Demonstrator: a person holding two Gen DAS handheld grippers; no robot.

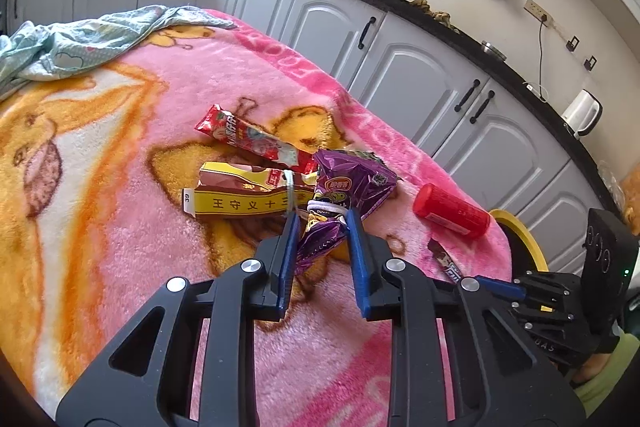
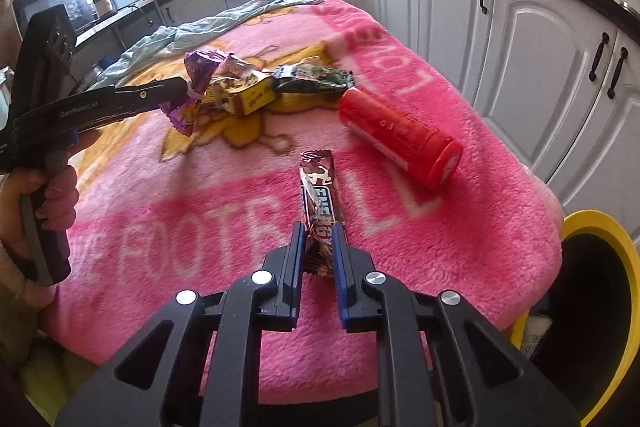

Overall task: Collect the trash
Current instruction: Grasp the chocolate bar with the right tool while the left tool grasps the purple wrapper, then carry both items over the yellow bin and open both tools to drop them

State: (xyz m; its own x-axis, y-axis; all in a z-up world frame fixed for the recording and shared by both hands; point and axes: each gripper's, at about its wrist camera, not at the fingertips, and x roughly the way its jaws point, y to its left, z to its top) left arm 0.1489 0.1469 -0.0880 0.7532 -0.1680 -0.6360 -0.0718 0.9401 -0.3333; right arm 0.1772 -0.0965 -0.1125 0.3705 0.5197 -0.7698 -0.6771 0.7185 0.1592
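Fluffy, matt pink fleece blanket (image 2: 224, 223) over the worktop. Crinkled glossy purple foil snack bag (image 1: 344, 187) and shiny brown energy bar wrapper (image 2: 320, 203). Smooth red plastic canister (image 2: 396, 135), faintly satin. Yellow printed cardboard box (image 1: 240, 205), matt. Thin soft cotton cloth (image 1: 80, 43), rumpled. Matt black plastic claw frames with blue fingers (image 2: 340, 259) and bright metal pivots.

Pink fleece blanket (image 2: 224, 239) bears snack wrappers (image 1: 256, 143), red canister (image 2: 400, 143) near its right edge, crumpled cloth (image 1: 80, 43) at far end.
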